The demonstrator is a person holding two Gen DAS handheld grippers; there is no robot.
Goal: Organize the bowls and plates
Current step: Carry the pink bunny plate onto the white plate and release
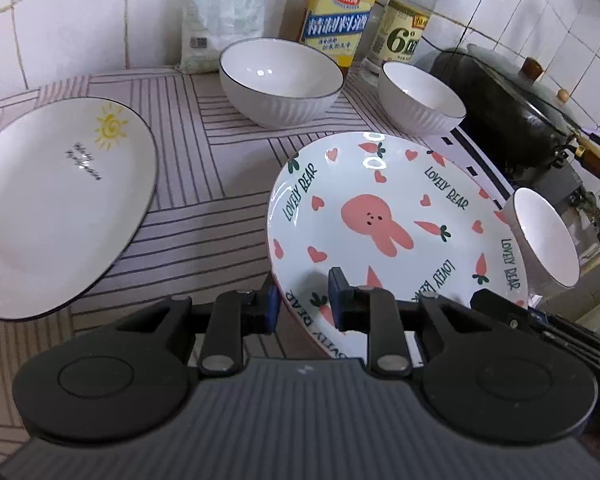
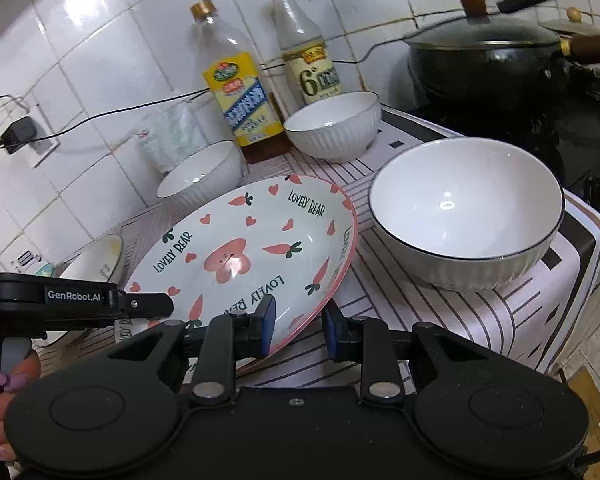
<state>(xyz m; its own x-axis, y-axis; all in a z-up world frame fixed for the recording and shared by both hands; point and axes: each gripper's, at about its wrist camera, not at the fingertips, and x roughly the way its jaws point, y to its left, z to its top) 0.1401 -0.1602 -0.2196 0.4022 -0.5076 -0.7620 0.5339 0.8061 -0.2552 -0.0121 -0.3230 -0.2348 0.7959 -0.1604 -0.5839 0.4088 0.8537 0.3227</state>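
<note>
The bunny plate (image 1: 380,216) with pink carrots and hearts is tilted up off the striped counter. My left gripper (image 1: 302,300) straddles its near-left rim, jaws closed on it. My right gripper (image 2: 298,326) straddles its right rim (image 2: 340,264), jaws closed on it too. A white plate with a sun drawing (image 1: 56,204) lies left of it. Three white ribbed bowls are around: one at the back (image 1: 280,80), one at back right (image 1: 420,98), one at the right (image 2: 466,212), also seen in the left wrist view (image 1: 544,236).
Two bottles (image 2: 240,92) (image 2: 308,56) and a white bag (image 1: 224,12) stand against the tiled wall. A black lidded wok (image 2: 496,60) sits on the stove at right. The counter's edge (image 2: 580,320) drops off at right. A charger (image 2: 18,132) hangs from a wall socket.
</note>
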